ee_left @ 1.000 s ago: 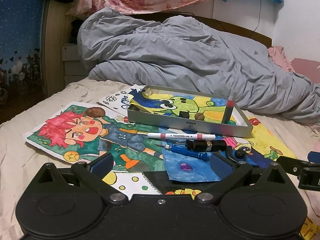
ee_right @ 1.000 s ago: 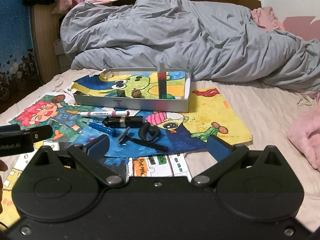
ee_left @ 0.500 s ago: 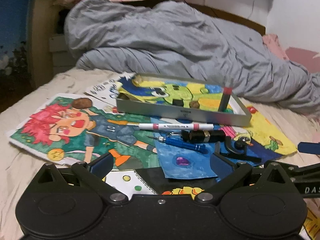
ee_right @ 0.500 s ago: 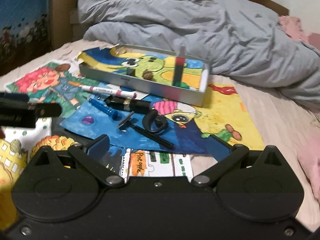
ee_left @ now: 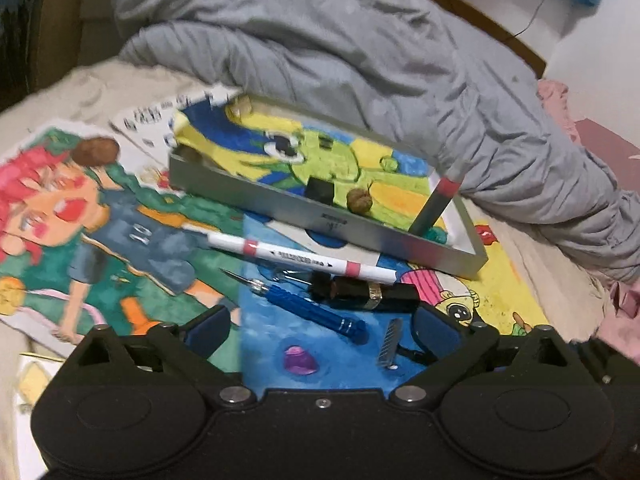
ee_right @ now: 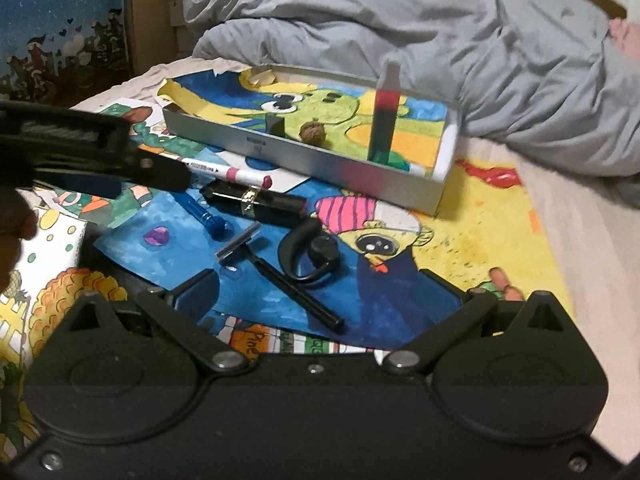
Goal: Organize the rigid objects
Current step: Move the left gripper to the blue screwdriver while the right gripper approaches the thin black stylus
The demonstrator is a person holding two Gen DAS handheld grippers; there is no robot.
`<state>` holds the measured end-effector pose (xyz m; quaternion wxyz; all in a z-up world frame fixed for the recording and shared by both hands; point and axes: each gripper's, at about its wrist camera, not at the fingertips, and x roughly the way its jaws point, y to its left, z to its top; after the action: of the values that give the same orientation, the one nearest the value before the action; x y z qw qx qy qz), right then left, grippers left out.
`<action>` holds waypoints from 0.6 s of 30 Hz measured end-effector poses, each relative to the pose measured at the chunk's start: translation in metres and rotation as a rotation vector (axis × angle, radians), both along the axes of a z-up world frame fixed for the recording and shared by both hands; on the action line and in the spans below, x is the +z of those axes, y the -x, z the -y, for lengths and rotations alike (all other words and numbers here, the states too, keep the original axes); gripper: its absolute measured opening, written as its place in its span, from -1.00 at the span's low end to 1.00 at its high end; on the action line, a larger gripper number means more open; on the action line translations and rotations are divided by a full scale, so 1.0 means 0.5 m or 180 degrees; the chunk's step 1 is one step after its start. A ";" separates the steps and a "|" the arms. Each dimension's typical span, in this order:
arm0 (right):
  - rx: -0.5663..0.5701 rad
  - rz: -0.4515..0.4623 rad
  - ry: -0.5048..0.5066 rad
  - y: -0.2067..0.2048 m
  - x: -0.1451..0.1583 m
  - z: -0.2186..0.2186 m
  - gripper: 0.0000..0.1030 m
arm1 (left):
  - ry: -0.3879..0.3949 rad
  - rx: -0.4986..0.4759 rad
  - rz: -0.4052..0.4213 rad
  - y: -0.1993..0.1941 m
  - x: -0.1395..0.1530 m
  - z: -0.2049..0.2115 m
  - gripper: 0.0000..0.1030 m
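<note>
Marker: print unreadable; paper reads "Pine". Left fingers wide, just narrowing, empty; right fingers wide, empty.

light: dim indoor, soft shadows | blur: slight motion smear (worst at edges) | distortion: fisheye bending at corners

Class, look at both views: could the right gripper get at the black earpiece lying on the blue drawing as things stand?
Probably yes. The right gripper is open and empty, the earpiece lies just ahead between its fingers, and only the razor beside it crowds the approach.
</note>
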<state>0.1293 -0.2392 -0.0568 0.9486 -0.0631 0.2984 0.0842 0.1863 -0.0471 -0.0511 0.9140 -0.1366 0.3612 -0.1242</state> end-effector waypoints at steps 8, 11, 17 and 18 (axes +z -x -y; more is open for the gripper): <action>0.0214 -0.0117 -0.0080 -0.012 -0.018 -0.007 0.98 | 0.0191 0.0241 -0.0500 -0.067 -0.047 0.022 0.57; 0.0228 -0.0204 -0.0063 -0.015 -0.022 -0.014 0.91 | 0.0133 0.0345 -0.0509 -0.075 -0.047 0.033 0.57; 0.0250 -0.0317 -0.0102 -0.014 -0.024 -0.016 0.42 | -0.0359 0.0396 -0.0470 -0.079 -0.044 0.067 0.22; 0.0264 -0.0338 -0.0076 -0.013 -0.025 -0.018 0.38 | -0.0453 0.0407 -0.0461 -0.080 -0.044 0.072 0.10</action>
<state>0.1359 -0.2300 -0.0696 0.9278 -0.0596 0.3444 0.1302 0.2261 -0.0833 -0.0729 0.8990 -0.1027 0.4247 -0.0294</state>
